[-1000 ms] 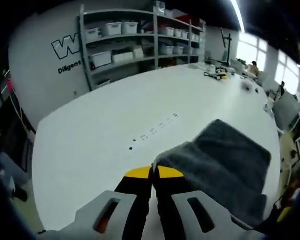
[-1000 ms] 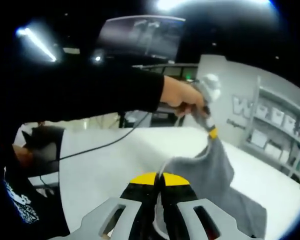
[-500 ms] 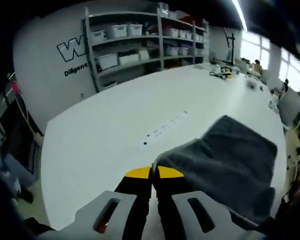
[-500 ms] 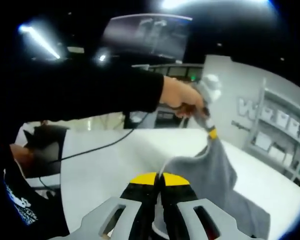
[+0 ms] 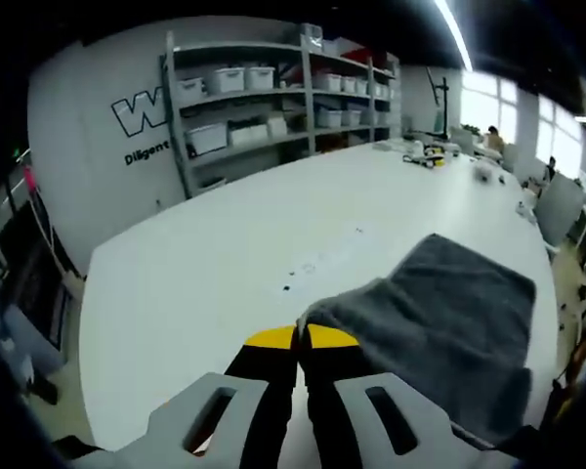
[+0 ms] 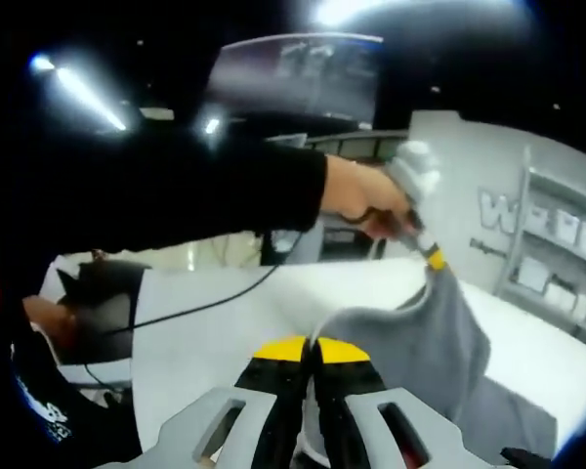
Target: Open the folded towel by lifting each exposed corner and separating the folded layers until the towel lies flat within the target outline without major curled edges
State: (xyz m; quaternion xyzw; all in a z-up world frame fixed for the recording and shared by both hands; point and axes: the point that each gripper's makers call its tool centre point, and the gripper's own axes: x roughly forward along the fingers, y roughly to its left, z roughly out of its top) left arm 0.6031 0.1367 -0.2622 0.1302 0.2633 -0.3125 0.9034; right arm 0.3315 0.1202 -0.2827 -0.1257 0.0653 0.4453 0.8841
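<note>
A dark grey towel (image 5: 449, 332) hangs lifted over the white table (image 5: 225, 264), its far part resting on the tabletop. My left gripper (image 5: 299, 339) is shut on one near corner of the towel, yellow tips together. In the right gripper view the same towel (image 6: 439, 342) drapes between both grippers. My right gripper (image 6: 311, 349) is shut on another corner. The left gripper (image 6: 432, 258), held by a hand in a black sleeve, pinches the towel's upper corner there. Small dark outline marks (image 5: 317, 266) dot the table beyond the towel.
Grey shelving (image 5: 273, 98) with white bins stands against the far wall with lettering. Small items (image 5: 425, 151) lie at the table's far end. A black cable (image 6: 205, 298) trails from the held gripper across the table. A person's dark clothing (image 6: 39, 410) is at the left.
Both views have shifted slightly with the hands. The towel stays gripped at both corners; the left gripper has moved a little rightward and up in the right gripper view.
</note>
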